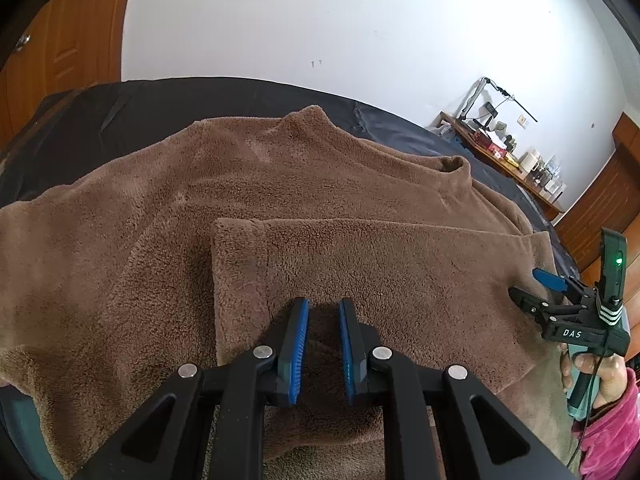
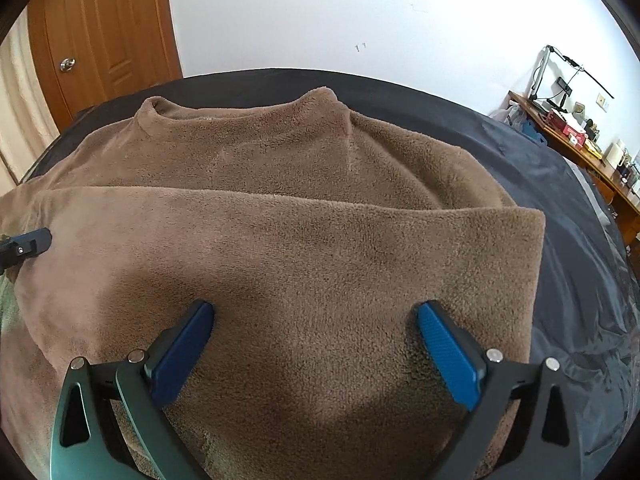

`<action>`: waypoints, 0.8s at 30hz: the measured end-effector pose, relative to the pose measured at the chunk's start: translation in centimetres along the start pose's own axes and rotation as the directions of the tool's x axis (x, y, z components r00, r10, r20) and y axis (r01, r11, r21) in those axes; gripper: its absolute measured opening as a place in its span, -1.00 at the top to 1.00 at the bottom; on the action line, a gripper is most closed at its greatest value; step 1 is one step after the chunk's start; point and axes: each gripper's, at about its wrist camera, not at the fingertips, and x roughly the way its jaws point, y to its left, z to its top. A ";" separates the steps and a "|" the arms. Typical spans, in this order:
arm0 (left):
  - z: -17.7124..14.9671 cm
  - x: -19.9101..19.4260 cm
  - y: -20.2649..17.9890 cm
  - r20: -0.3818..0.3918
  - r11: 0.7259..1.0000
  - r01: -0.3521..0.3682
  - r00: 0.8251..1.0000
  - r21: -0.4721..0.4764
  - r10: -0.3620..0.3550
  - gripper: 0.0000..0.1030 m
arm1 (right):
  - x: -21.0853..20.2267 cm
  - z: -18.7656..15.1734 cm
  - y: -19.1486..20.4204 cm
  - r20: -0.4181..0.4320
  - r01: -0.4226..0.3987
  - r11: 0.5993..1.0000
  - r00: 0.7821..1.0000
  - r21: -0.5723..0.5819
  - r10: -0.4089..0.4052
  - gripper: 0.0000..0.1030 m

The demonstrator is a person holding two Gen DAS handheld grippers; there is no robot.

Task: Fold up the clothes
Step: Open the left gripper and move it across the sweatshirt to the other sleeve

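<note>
A brown fleece sweater (image 1: 280,168) lies spread on a dark bed cover (image 1: 160,96), collar toward the wall. Its lower part is folded up as a flat flap (image 1: 380,264) across the body. My left gripper (image 1: 323,312) sits on the near edge of that flap, its blue pads close together with fleece pinched between them. In the right wrist view the same flap (image 2: 300,248) fills the middle. My right gripper (image 2: 314,316) stands wide open just over it, holding nothing. Seen from the left wrist, the right gripper (image 1: 528,286) is at the flap's right end.
A person's hand (image 1: 608,376) in a pink sleeve holds the right gripper's handle. A cluttered wooden desk (image 2: 580,140) stands against the wall at the right. A wooden door (image 2: 108,32) is at the back left. Bare bed cover (image 2: 560,220) lies right of the sweater.
</note>
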 end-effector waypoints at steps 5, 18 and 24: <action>-0.1 -0.1 0.3 0.000 1.000 0.013 1.000 -0.016 -0.013 0.68 | 0.0 0.1 0.1 0.000 0.002 1.000 1.000 0.001 -0.002 -0.97; -0.4 -6.2 2.0 0.044 0.995 0.011 0.999 -0.101 -0.007 0.68 | 0.4 0.5 1.2 0.006 0.042 0.999 0.999 -0.013 -0.042 -0.98; -3.3 -12.5 7.0 0.113 0.983 -0.030 0.992 -0.181 0.051 0.68 | 0.4 0.5 1.3 0.007 0.056 0.998 0.998 -0.009 -0.056 -0.98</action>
